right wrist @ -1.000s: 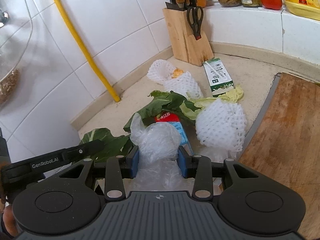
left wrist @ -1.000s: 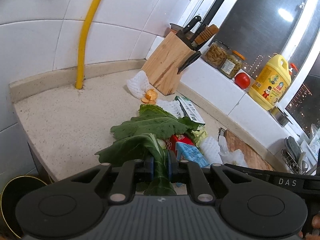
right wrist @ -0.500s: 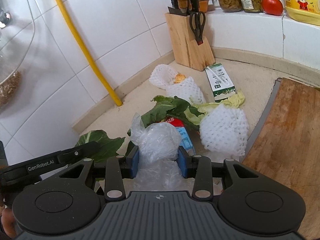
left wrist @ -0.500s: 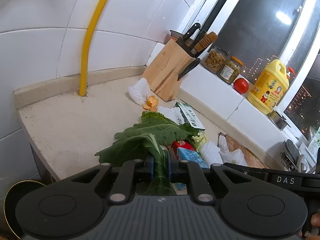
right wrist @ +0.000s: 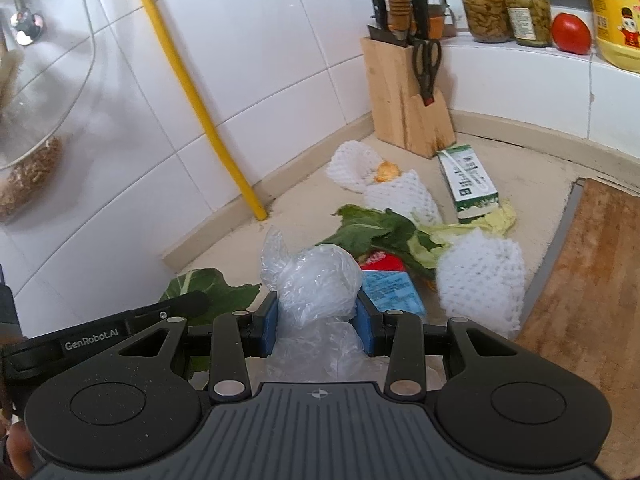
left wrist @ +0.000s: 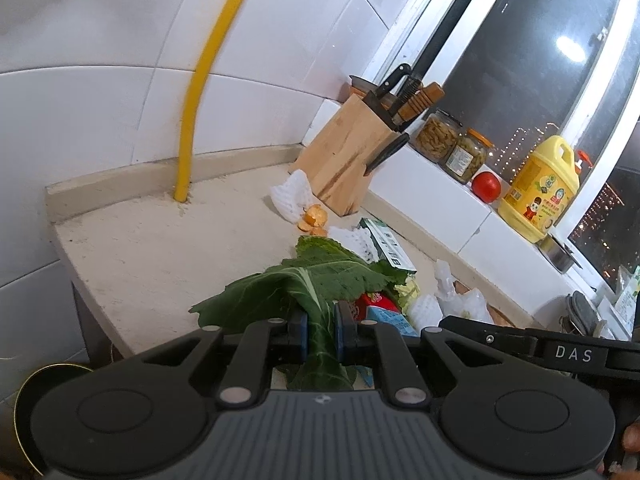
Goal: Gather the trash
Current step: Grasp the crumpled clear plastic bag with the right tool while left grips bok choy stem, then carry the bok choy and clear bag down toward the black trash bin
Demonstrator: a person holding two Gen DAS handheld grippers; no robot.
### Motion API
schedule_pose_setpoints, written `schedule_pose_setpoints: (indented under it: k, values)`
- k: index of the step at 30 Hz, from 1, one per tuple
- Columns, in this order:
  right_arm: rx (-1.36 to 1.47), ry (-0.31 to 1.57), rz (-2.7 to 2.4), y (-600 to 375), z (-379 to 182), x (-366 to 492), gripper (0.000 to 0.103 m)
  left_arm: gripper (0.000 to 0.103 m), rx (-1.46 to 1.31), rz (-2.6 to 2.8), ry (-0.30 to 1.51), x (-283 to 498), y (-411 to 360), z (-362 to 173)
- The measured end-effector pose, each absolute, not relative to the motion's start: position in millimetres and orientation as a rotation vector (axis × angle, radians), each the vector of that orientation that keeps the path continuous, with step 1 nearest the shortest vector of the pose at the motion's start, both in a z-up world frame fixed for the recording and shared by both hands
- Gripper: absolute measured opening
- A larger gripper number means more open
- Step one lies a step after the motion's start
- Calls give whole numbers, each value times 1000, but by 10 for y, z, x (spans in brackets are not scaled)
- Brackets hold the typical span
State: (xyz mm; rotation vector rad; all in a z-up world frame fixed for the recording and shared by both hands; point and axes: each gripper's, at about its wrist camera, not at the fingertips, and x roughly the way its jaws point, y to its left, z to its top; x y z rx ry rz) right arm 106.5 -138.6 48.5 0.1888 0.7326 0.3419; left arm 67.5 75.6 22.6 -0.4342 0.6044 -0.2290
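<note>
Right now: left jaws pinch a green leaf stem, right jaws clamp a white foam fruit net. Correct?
Not quite. The right wrist view shows the right gripper clamping a crumpled clear plastic bag; the white foam fruit net lies on the counter. Left is right.

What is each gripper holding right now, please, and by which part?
The left gripper pinches a green leaf by its pale stalk end. The right gripper clamps a crumpled clear plastic bag around its middle.
</note>
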Motion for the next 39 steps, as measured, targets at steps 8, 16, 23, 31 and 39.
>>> schedule_pose_setpoints:
  k: [8, 16, 23, 31, 39]
  values:
    - [167, 729, 382, -1153, 513, 1090, 46, 9, -449, -200, 585, 594, 922, 236]
    - [133, 733, 459, -756, 522, 1143, 46, 9, -464, -144, 558, 447, 1169, 238]
    - [94, 751, 540, -330, 503, 1171, 46, 9, -495, -72, 539, 292, 1482, 204]
    - [63, 774, 635, 117, 456, 1198, 46, 9, -518, 24, 518, 95, 1802, 155]
    - [37, 802, 718, 470, 370, 1211, 46, 9, -524, 115, 498, -112, 2025, 128]
